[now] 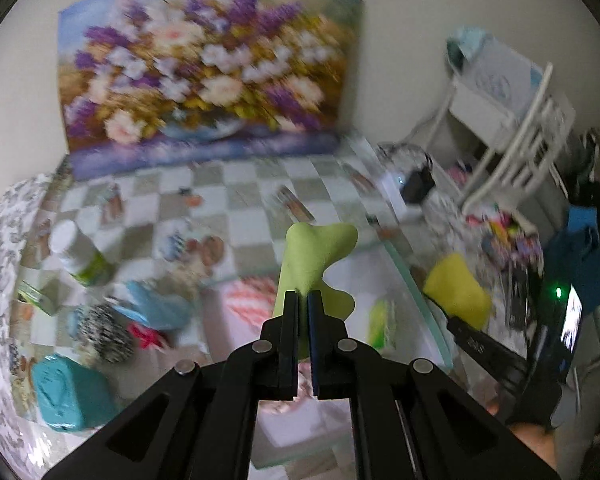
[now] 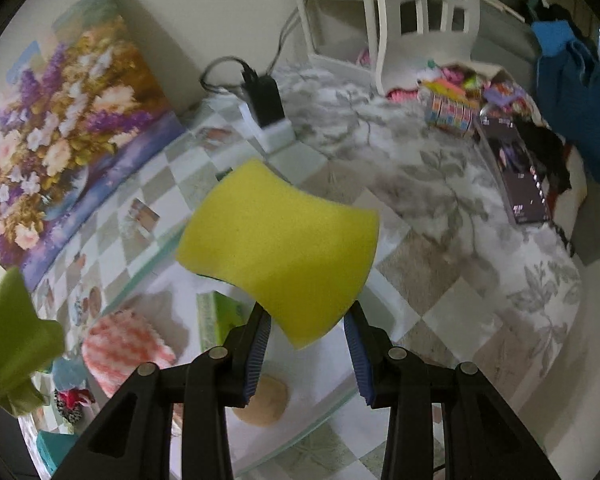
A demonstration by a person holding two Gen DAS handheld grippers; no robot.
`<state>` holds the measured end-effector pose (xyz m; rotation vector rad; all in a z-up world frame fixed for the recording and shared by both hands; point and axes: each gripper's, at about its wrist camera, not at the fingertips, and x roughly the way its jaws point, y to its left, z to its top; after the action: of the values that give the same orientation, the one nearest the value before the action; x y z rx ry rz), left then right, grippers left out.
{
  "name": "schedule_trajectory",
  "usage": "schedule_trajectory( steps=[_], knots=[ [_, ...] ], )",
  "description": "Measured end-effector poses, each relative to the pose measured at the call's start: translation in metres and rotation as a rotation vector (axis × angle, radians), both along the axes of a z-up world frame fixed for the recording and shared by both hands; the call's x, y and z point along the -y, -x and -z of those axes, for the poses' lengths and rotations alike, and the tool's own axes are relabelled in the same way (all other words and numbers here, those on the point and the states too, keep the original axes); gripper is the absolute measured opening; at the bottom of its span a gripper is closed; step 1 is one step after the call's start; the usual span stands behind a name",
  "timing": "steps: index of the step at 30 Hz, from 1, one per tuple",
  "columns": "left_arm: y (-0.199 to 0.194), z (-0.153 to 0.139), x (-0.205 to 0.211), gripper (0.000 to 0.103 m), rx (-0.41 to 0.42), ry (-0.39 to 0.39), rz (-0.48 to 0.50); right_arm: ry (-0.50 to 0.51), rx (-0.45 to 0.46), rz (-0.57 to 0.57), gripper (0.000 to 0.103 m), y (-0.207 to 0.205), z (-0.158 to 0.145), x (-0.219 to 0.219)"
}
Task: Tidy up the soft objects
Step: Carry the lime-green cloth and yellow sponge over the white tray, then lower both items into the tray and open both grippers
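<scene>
In the left wrist view, a teal box (image 1: 70, 396) lies at eight o'clock on the checkered tablecloth (image 1: 236, 184), with a black-and-white speckled ball (image 1: 106, 332) just beside it at nine o'clock and a white bottle (image 1: 78, 256) with a green label higher up at ten o'clock. A flower painting (image 1: 204, 72) leans against the wall at twelve o'clock. At the centre, the left gripper (image 1: 303, 300) has its fingers pressed nearly together on the lower end of a light green cloth (image 1: 312, 264), which stands upright above the table and flares out at its top. Under it on the glass sheet (image 1: 412, 276) lies a pink striped cloth (image 1: 252, 300). At three o'clock the right gripper (image 1: 456, 312) carries a yellow sponge (image 1: 458, 290), held in the air past the glass edge.

In the right wrist view, the green cloth (image 2: 16, 340) appears at eight o'clock, blurred. The pink striped cloth (image 2: 128, 344) rests on the glass near seven o'clock, a green packet (image 2: 218, 320) just beside it, and a tan round pad (image 2: 266, 400) sits at six o'clock. At the centre the right gripper (image 2: 308, 340) pinches the near end of the yellow sponge (image 2: 280, 248) between wide-set blue pads (image 2: 258, 352), the sponge lifted clear of the table. A white chair (image 2: 424, 20) stands at one o'clock, and a blue bag (image 2: 576, 96) at two o'clock.
</scene>
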<state>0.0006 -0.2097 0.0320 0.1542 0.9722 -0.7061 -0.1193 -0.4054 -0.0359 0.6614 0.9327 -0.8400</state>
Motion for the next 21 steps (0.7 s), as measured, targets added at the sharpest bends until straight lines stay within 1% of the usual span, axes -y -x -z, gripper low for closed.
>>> schedule_trajectory(
  steps=[4, 8, 12, 16, 21],
  knots=[
    [0.009, 0.026, 0.017, 0.004, -0.041, -0.037, 0.04, -0.026, -0.031, 0.01, 0.041, -0.001, 0.015, 0.001],
    [0.011, 0.055, 0.027, 0.004, -0.106, -0.087, 0.042, -0.068, -0.073, -0.017, 0.041, -0.008, 0.035, -0.005],
    [0.008, 0.072, 0.03, 0.004, -0.122, -0.132, 0.022, -0.092, -0.1, -0.079, 0.041, -0.02, 0.047, -0.017],
    [0.002, 0.086, 0.028, 0.004, -0.149, -0.155, 0.006, -0.101, -0.127, -0.132, 0.041, -0.03, 0.056, -0.027],
    [-0.002, 0.103, 0.03, 0.004, -0.167, -0.191, -0.004, -0.132, -0.141, -0.139, 0.041, -0.032, 0.065, -0.032]
  ],
)
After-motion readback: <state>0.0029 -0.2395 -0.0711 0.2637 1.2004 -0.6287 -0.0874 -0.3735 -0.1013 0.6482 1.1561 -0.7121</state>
